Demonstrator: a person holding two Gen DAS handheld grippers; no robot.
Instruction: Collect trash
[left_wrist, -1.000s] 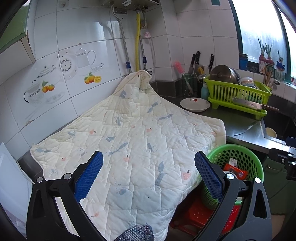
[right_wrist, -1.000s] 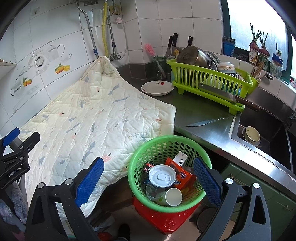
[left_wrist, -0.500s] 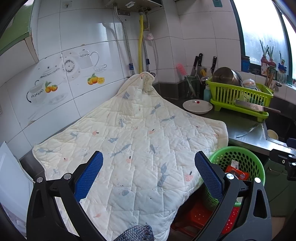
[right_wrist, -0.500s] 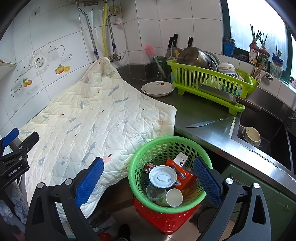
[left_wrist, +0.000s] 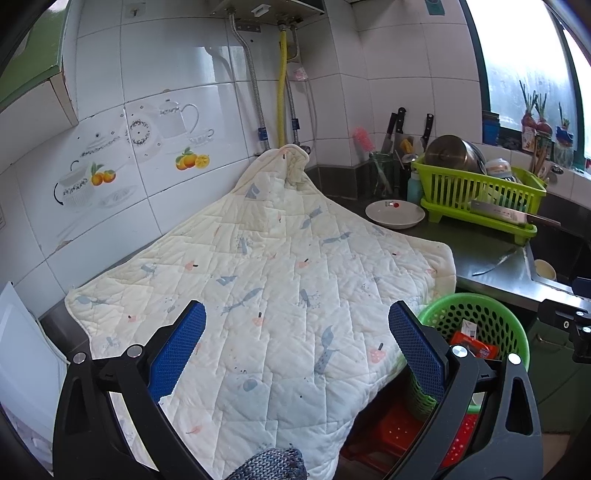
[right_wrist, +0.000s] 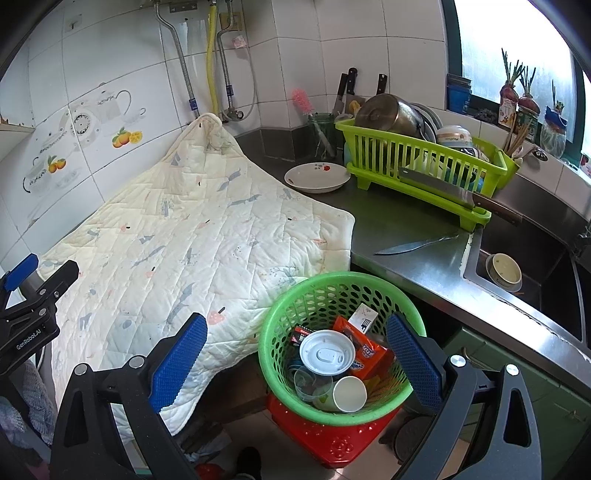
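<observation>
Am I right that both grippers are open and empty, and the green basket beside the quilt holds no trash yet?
Not quite. The green basket already holds trash: a white lid, cups and wrappers, as the right wrist view shows. Both grippers, left and right, are open and empty.

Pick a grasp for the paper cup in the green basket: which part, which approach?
Grip the paper cup across its open rim, coming down from above with the right claw. It lies tilted atop the other trash in the green basket, its mouth facing up and toward the camera, so the rim is exposed; the basket wall blocks side approaches.
</observation>
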